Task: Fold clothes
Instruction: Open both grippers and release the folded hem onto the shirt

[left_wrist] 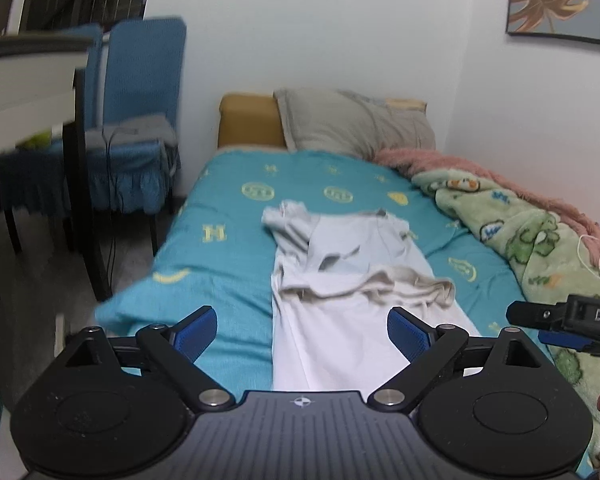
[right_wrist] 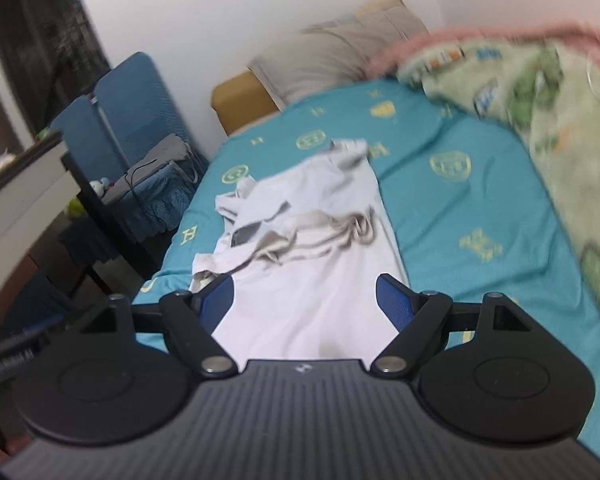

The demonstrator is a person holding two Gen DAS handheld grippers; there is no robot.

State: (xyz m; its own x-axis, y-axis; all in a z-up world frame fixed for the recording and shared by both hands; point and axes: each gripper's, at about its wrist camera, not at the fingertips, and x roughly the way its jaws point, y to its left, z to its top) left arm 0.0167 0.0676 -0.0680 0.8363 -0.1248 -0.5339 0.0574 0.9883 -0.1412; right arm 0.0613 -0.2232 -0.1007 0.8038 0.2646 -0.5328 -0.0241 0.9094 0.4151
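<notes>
White shirt [left_wrist: 340,280] lies lengthwise on the teal bedsheet [left_wrist: 220,208], its far half bunched. Nearest, the left gripper [left_wrist: 302,332] and right gripper [right_wrist: 304,304] hang above its near end, tilted downward, jaws spread, gripping nothing. Beyond sits a grey pillow [left_wrist: 352,120].

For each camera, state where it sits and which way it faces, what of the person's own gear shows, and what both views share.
Left wrist: on the left claw, looking down the bed toward the pillow; its open blue fingers show, plus the right claw at the right edge.
Right wrist: on the right claw, facing the same bed, slanted toward the blue chair; its open fingers show.
Shared: white garment, teal sheet, green blanket.
</notes>
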